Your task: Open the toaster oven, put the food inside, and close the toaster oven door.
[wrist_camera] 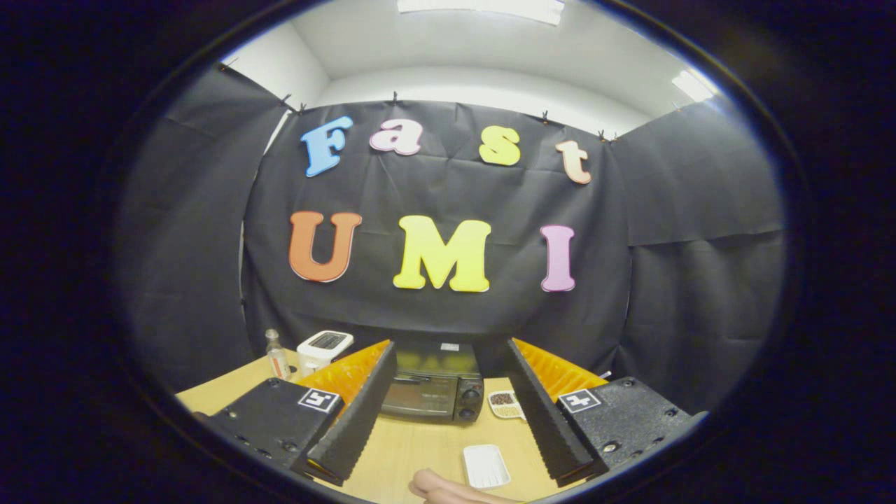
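Fingers of the gripper stand spread wide apart and hold nothing; between them only the bare worktop is seen.

Taking the toaster oven as the landmark: nearest to the camera, well in front of the oven and a little to its right, a white tray lies flat, and a part of a hand rests just in front of this tray. Closer to the oven, just beside its right front corner, a small dish with dark food sits on the worktop. The oven itself stands beyond the fingers, and its door looks closed. Left of the oven stand a white appliance and a small bottle.

Whether food is already inside, I cannot tell through the dark glass, so this scene fits both a closed oven before loading and one after it.

The risks, as I judge: the dish is very near the knobs side, so a wide approach to the door can knock it and spill the food. The oven seems light; a pull at the handle may drag it forward. The hand is also in the fingers' path.
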{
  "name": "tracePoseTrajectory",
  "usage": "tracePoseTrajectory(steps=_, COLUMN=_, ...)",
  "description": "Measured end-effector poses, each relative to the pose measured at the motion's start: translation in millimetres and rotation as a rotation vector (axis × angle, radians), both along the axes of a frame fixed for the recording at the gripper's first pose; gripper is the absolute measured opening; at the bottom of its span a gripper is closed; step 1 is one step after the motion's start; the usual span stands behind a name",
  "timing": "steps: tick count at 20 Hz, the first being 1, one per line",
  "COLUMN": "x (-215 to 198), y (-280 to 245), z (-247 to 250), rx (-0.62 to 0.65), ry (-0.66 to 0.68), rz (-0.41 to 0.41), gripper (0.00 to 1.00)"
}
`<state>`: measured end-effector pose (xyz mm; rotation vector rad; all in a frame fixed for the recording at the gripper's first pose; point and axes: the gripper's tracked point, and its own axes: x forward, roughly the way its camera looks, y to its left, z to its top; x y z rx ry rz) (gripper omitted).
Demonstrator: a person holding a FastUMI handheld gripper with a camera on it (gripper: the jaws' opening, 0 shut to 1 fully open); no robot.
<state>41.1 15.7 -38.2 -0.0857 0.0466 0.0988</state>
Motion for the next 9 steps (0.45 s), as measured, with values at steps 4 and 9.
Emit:
tracePoseTrajectory(steps=4, x=-38, y=-4, z=18, rx=-0.018, ry=-0.035, rz=-0.004, gripper=0.98)
tracePoseTrajectory(steps=9, x=-85, y=-12, z=46, rx=-0.053, ry=-0.102, rz=-0.003, gripper=0.99)
